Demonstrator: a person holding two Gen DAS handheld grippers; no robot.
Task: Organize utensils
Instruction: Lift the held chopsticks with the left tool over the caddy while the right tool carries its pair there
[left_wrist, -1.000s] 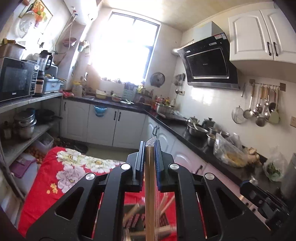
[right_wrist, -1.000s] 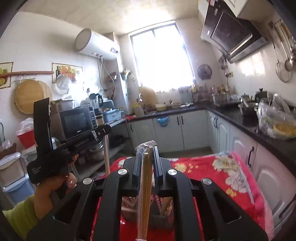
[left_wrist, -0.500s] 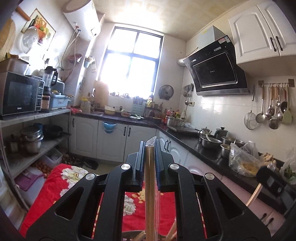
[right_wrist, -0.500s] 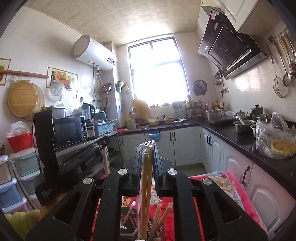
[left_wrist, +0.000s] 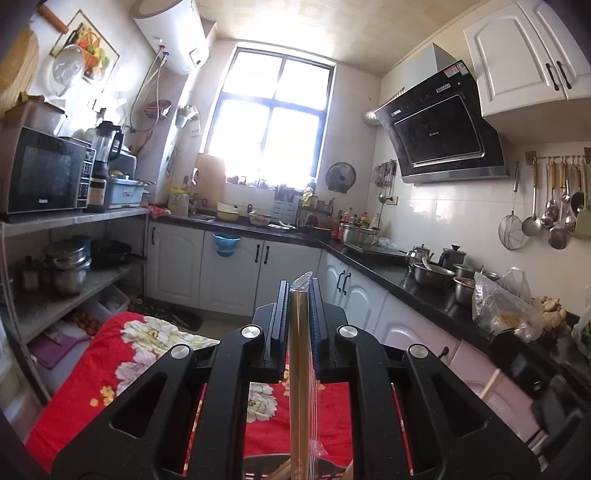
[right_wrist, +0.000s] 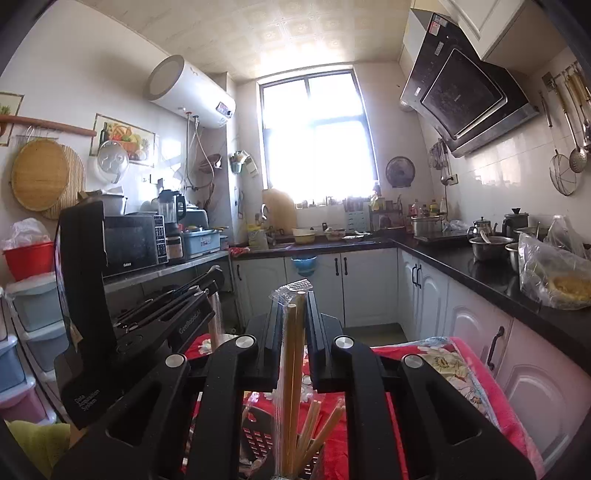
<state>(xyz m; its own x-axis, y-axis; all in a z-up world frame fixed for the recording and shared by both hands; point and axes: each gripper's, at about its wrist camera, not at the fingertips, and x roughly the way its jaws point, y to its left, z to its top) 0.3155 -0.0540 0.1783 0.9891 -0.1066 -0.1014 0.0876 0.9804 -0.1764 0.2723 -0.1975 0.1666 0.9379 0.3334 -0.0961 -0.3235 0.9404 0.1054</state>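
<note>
Both your hands have come down and levelled out over the last second: the floral cloth that filled the lower view has slid away and the window now sits dead ahead. Your left gripper (left_wrist: 299, 295) is clamped narrow on a wrapped pair of chopsticks (left_wrist: 298, 369), held upright between the pads, with the wrapper's tip poking out at 12 o'clock. Your right gripper (right_wrist: 293, 306) pinches a second wrapped pair (right_wrist: 290, 369) the same way (clear film visibly crinkled at the top). The dark holder (right_wrist: 258, 439) with loose chopsticks (right_wrist: 314, 424) in it now shows at 6 o'clock under the right gripper, on the red floral cloth (right_wrist: 461, 373) covering the bench; its rim also peeks in at 6 o'clock in the left view. You look lined up for lowering both pairs in, though neither has been released yet.
</note>
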